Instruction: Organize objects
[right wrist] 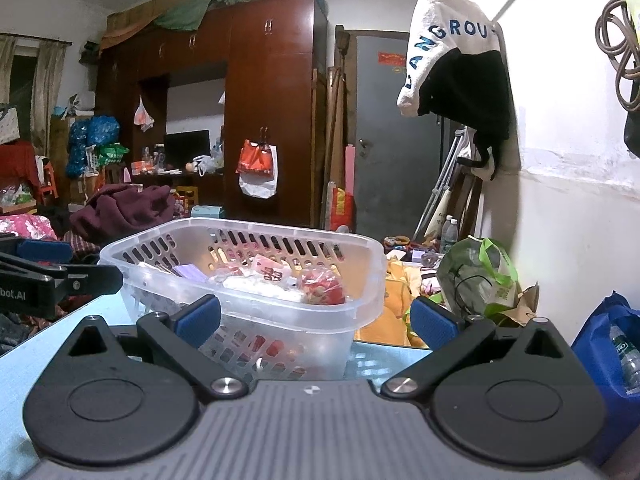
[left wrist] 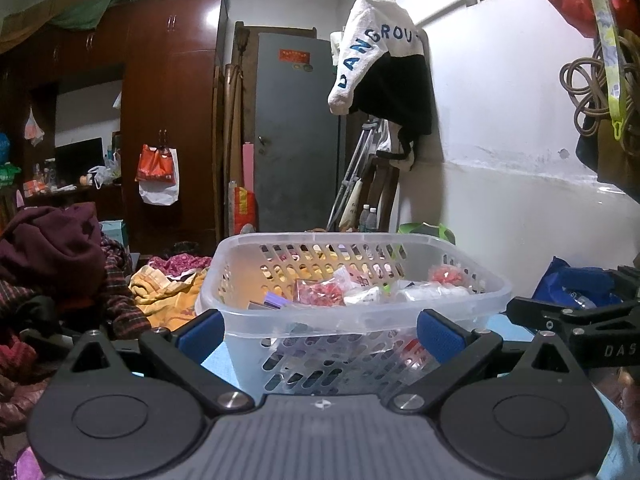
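Observation:
A clear plastic basket with slotted walls stands on a light blue table. It holds several small packets: red snack bags, white wrappers and a purple item. My left gripper is open and empty, its blue pads on either side of the basket's near wall, low at table height. In the right wrist view the same basket sits ahead and left. My right gripper is open and empty, just in front of the basket's right corner. Each gripper shows at the edge of the other's view.
A blue bag with a water bottle lies at the right of the table. A green and white bag stands behind the table. Piled clothes lie at the left. A white wall runs along the right.

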Motion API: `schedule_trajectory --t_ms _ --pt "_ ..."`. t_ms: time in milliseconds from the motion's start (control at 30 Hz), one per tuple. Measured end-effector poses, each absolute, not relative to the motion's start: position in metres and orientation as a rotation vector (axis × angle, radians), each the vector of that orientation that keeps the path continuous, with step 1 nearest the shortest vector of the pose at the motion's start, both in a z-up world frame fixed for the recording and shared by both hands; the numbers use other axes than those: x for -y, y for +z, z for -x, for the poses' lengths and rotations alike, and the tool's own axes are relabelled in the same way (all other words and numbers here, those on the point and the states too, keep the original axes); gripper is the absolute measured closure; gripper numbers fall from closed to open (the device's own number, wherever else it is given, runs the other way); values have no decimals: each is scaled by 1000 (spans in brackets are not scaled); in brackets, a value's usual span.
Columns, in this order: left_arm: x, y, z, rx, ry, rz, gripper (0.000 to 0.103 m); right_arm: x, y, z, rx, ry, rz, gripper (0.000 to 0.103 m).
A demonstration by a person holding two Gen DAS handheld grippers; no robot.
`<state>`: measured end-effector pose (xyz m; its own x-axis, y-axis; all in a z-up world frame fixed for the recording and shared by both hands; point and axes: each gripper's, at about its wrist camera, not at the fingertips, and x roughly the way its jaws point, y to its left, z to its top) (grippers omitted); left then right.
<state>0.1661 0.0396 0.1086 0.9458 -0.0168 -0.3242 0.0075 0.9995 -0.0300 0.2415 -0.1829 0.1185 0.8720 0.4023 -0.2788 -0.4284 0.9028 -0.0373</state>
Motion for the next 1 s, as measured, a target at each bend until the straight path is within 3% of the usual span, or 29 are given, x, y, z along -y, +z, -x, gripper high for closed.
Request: schedule_trajectory --t_ms 1000 --pt "-33 102 -169 -358 -23 21 0 192 114 -242 -268 420 81 0"
